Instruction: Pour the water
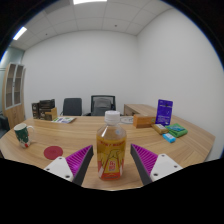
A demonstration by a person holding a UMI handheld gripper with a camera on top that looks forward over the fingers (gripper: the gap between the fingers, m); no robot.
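A long curved wooden counter (60,140) carries a clear plastic bottle of orange drink with a yellow cap (111,148), a round magenta coaster (53,152), a green-and-white paper cup (22,133), a purple box (164,111) and stacked books (176,130).

Bottle (111,150) base hidden below view.
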